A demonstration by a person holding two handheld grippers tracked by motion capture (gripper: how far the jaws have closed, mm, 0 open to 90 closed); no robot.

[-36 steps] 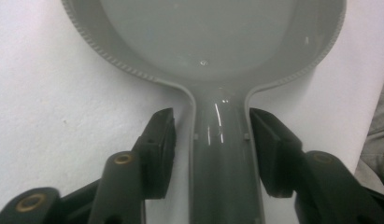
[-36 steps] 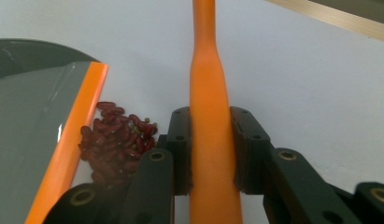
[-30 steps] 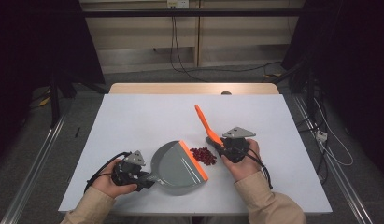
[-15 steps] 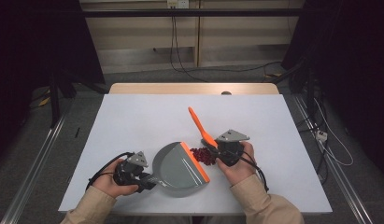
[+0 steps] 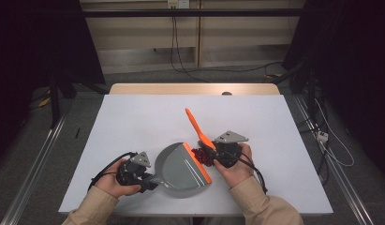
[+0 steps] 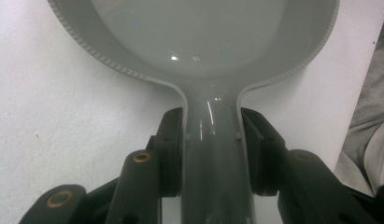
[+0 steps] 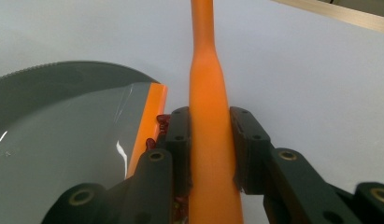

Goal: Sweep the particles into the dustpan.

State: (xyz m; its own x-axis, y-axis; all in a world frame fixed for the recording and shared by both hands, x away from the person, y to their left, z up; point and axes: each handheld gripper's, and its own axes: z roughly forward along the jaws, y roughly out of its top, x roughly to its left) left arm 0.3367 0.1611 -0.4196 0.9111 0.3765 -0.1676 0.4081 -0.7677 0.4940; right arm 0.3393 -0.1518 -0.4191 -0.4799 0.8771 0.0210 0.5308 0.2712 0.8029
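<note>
On the white table [image 5: 134, 122], the left gripper [image 5: 150, 182] clamps the grey dustpan [image 5: 181, 168] by its handle, pan flat on the surface; just right of its orange lip [image 5: 197, 162] lies a small heap of dark red bits [image 5: 202, 156], touching the edge; the right gripper [image 5: 217, 154] grips the orange brush [image 5: 197, 128] over them. The pan looks empty, so sweeping-in seems left to do.

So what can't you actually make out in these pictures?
- Brush head: high view, hidden under the right gripper; right gripper view, cut off by the bottom edge.
- Red bits: too small to identify.
- Dustpan lip: left gripper view, cut off by the top edge.
</note>
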